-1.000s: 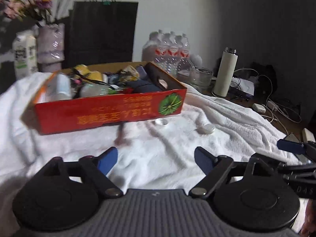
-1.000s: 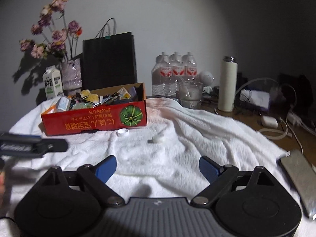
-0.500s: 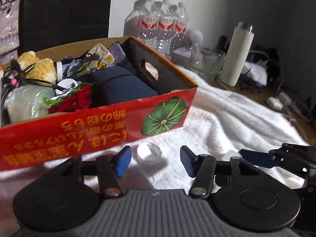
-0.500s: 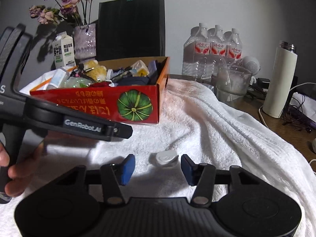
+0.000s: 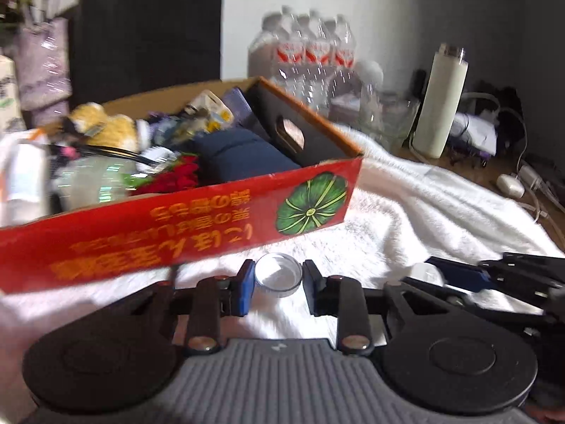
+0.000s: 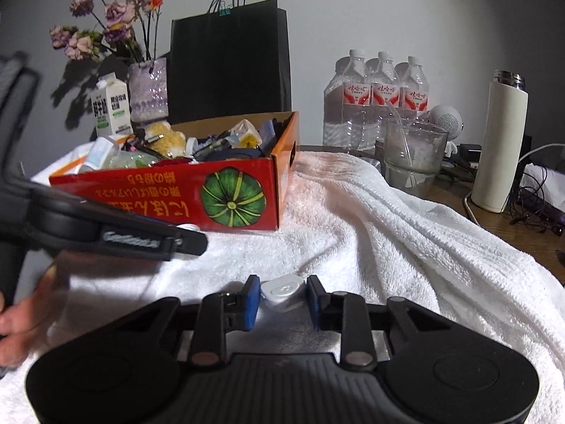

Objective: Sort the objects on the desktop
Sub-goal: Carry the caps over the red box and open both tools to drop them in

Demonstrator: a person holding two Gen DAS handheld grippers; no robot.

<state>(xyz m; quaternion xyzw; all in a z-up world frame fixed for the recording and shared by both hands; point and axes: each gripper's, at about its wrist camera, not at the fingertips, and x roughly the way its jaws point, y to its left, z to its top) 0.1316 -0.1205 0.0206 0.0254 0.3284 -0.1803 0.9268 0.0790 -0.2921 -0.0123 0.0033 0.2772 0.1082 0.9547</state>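
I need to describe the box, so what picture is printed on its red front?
A green striped pumpkin, clearest in the right wrist view, on the red box.

Blurred, cropped and hidden parts

In the left wrist view, the red box (image 5: 148, 236) ran off the left edge and its contents smeared with motion blur. The water bottles (image 5: 307, 53) were blurred too. In the right wrist view, the person's hand (image 6: 14, 321) was cut by the left edge, its grip unreadable.
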